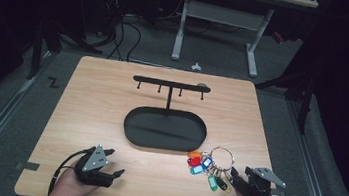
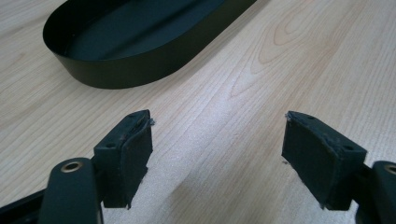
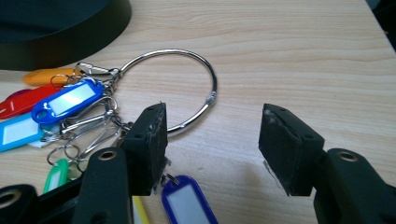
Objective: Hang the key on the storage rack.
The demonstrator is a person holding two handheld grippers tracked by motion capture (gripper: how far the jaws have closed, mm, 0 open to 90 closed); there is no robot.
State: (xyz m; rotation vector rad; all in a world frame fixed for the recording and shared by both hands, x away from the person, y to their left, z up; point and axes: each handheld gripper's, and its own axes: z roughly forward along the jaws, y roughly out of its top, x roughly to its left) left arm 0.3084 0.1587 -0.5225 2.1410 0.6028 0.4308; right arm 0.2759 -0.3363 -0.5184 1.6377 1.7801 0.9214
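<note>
My right tool (image 3: 212,149), open, sits just near-right of the key ring (image 3: 187,88); left tool (image 2: 217,156), open, well left.

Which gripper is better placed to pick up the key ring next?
Right. The right gripper has open jaws just beside the key ring and its coloured tags, while the left gripper is open over bare table, well away from them.

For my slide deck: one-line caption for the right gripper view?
Open right claw poised over a metal key ring strung with coloured tags on the wooden table.
</note>
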